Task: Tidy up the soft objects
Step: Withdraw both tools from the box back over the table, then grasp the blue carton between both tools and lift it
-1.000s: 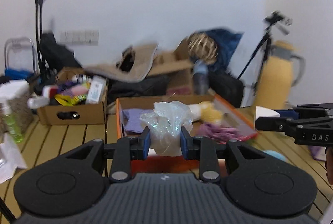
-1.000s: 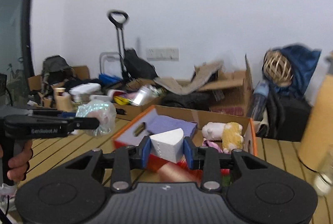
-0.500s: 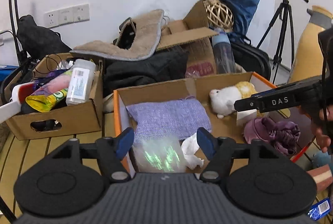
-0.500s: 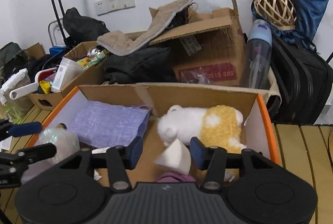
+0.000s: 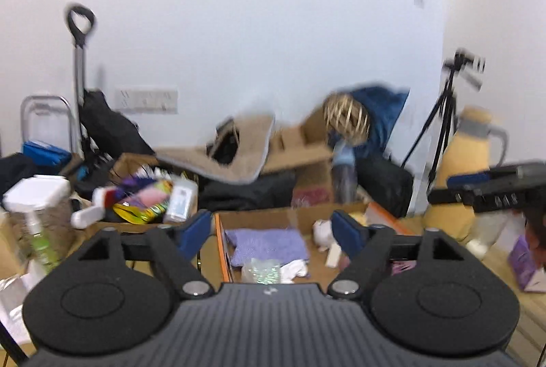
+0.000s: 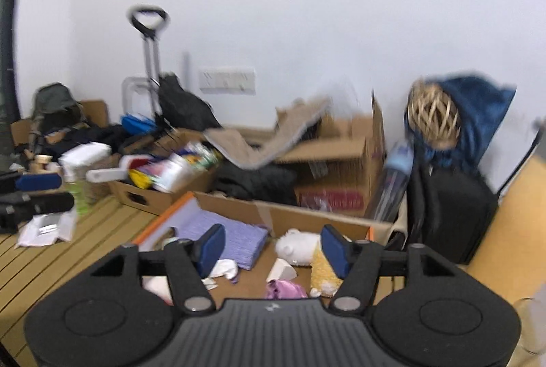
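Observation:
An orange-edged cardboard box lies on the slatted table. Inside lie a purple cloth, a crumpled clear plastic bag, a white foam wedge, a white and yellow plush toy and a pink-purple cloth. My left gripper hangs above the box, its jaws opening, nothing between them. My right gripper hangs over the box too, jaws opening and empty. Each gripper shows at the edge of the other's view, the right gripper and the left gripper.
A smaller cardboard box of bottles and packets stands left of the orange-edged one. Behind are a large open carton, a tan mat, a black bag, a woven ball, a water bottle, a tripod and a yellow jug.
The left gripper let go of the plastic bag and the right let go of the foam wedge; both now lie in the box. Both grippers opened wider and pulled up and back.

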{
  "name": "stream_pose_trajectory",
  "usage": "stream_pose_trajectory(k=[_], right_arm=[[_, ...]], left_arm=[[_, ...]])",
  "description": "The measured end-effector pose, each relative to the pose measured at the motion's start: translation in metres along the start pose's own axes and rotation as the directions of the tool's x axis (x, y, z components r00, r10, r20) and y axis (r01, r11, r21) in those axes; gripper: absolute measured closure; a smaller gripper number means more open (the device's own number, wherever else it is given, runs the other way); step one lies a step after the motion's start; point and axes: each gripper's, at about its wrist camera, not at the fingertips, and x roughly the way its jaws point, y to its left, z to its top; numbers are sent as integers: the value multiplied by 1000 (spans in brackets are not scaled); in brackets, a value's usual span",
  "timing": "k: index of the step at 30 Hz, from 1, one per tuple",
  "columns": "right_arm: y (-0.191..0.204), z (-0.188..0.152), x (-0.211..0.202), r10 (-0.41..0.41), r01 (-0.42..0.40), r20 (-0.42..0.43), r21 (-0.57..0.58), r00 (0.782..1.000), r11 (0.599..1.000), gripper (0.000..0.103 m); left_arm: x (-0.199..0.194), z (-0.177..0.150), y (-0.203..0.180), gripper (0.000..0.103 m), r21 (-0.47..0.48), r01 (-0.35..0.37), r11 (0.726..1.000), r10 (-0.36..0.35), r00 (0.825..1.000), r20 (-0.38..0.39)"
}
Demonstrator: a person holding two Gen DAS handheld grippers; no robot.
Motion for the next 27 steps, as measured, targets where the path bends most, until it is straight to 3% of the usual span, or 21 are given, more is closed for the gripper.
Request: stream_pose_trajectory(k=[5,9,12,15,21,27], right_arm=[[35,-55,-93,13,-12,76,-18,997,1000,26],[62,-103,-144,32,-30,85,-31,996,999,22],[73,-138,-168,36,-36,77,-3,996,999,18],[79,-171,-184,-20,18,29,65,999,998,18],[89,-220,-212,-29,31,-15,154,999,988,18],[93,-228,-215,-35,39,-28,173,999,984,18]], left_arm=[[-89,-31,-26,17,-30,1,1000,2,996,91],[-137,-73,-50,17,-19,-19,1000,21,997,70],[-164,-111,-65,7,27,-65,998,63,996,66],[-182,-142,-74,7,39,-96,995,95,995,23],[-195,-169,-73,7,13,-87,996,88,995,-53],[-198,-175,-78,7,6,-66,998,66,997,-51]])
